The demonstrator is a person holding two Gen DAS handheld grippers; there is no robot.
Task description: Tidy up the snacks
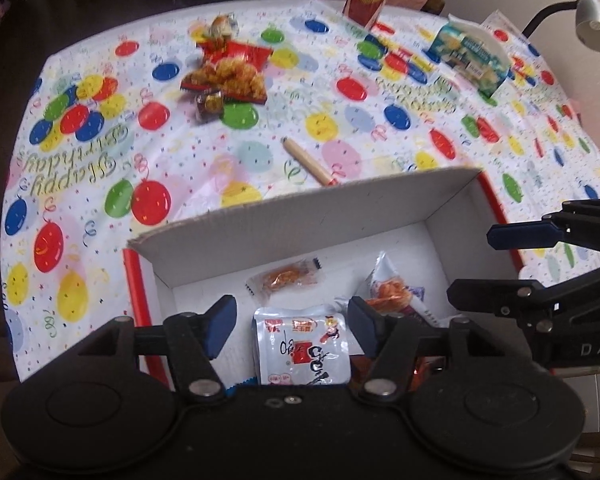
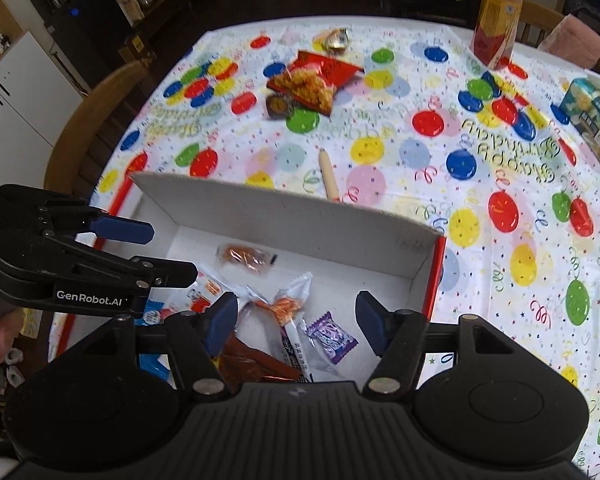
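A home dining room: birthday tablecloth (image 2: 420,152), wooden chair (image 2: 96,120), white cabinet (image 2: 16,92) behind.

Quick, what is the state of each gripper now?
Left gripper: open, holding nothing, above the box.
Right gripper: open, holding nothing.

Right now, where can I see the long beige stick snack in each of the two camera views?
Left wrist view: the stick snack lies on the tablecloth, just beyond the far wall of the box, near picture centre.
Right wrist view: the stick snack lies above centre, again just beyond the far wall of the box.
Shared landmark: the red chicken snack bag, farther back.
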